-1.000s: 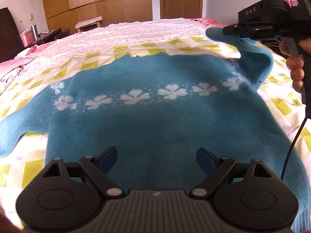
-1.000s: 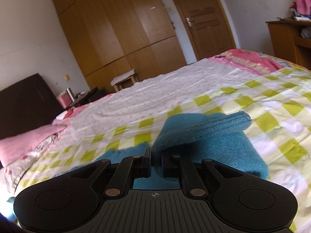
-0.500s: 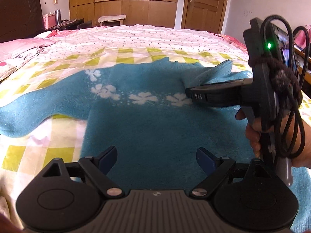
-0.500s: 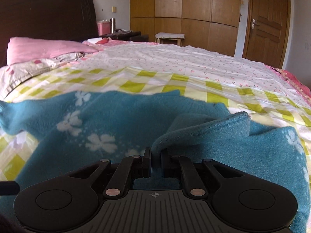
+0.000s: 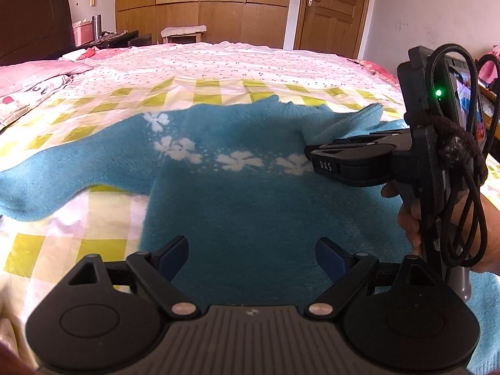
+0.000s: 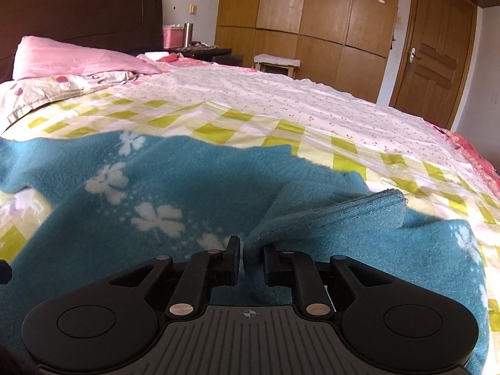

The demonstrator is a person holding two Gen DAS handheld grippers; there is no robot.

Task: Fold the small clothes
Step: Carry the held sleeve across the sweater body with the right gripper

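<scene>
Fluffy blue knit sweater with white flowers flat on checked bedspread. Right hand-held gripper laying folded sleeve across chest, jaws opening, cuff between them. Left hand-held gripper wide, empty, above hem. Next: likely opposite sleeve.

A wide bed with a yellow-checked and floral cover fills the room. A dark headboard and pink pillow stand at its head. Wooden wardrobes line the far wall beside a wooden door. Daylight falls across the bedding.
</scene>
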